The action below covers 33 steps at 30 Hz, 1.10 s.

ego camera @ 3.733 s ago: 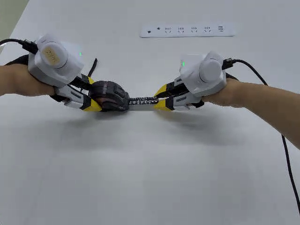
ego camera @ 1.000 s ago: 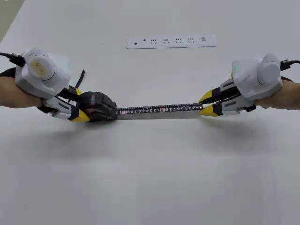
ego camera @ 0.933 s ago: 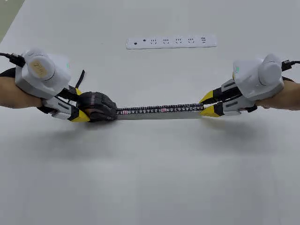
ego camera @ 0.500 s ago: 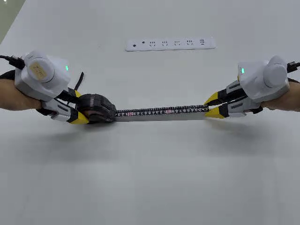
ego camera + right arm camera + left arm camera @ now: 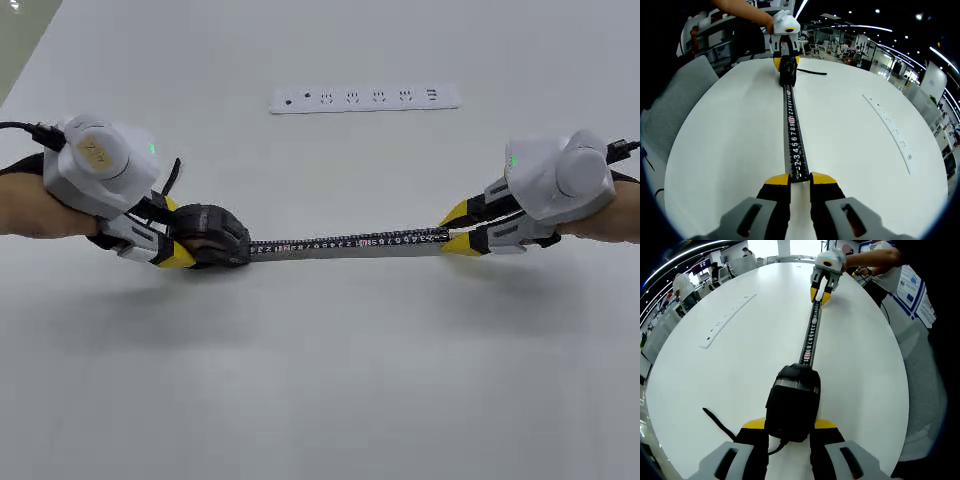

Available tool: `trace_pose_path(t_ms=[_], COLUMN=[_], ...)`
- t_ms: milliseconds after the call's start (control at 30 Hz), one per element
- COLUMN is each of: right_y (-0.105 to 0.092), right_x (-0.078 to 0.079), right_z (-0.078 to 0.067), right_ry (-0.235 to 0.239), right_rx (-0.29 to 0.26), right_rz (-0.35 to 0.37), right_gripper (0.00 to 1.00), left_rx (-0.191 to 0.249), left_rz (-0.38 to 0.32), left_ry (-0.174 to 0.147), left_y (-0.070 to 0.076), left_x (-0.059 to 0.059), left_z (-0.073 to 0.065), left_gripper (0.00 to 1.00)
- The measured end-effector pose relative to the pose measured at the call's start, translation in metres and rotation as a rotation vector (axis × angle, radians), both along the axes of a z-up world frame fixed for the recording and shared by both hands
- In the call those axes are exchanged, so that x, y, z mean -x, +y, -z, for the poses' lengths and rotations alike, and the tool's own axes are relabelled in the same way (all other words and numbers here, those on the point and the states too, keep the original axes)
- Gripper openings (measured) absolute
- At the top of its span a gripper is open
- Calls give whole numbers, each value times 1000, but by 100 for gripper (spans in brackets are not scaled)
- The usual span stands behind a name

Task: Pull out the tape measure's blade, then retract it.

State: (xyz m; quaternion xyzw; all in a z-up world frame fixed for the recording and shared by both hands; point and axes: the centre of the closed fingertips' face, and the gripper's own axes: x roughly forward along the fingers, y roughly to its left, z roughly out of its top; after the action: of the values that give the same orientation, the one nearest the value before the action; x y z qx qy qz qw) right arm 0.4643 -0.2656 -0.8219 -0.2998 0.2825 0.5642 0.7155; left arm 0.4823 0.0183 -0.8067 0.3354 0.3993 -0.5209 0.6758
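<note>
The left gripper [image 5: 178, 232] is clenched on the black tape measure [image 5: 215, 235], which rests on the white table [image 5: 320, 380]. The right gripper [image 5: 453, 230] pinches the end of the blade [image 5: 345, 243], stretched straight between both.

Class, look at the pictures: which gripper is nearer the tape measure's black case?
Left. The left gripper is clamped around the case itself. The right gripper is at the far end of the pulled-out blade, pinching its tip.
</note>
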Motion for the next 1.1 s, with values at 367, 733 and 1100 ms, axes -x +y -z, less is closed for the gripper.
trace_pose_path(t_ms=[367,733,1100], right_y=[0,-1,-9], right_x=[0,0,-1], right_z=[4,4,-4], right_ry=[-10,-11,-14], right_rx=[26,36,12], right_rz=[-1,23,84], right_gripper=[13,16,26], left_rx=[-2,-1,-8], left_rz=[3,5,-15], left_ry=[-2,-3,-1], left_y=[0,0,8], left_x=[0,0,8], left_z=[0,0,2], left_gripper=[29,30,37])
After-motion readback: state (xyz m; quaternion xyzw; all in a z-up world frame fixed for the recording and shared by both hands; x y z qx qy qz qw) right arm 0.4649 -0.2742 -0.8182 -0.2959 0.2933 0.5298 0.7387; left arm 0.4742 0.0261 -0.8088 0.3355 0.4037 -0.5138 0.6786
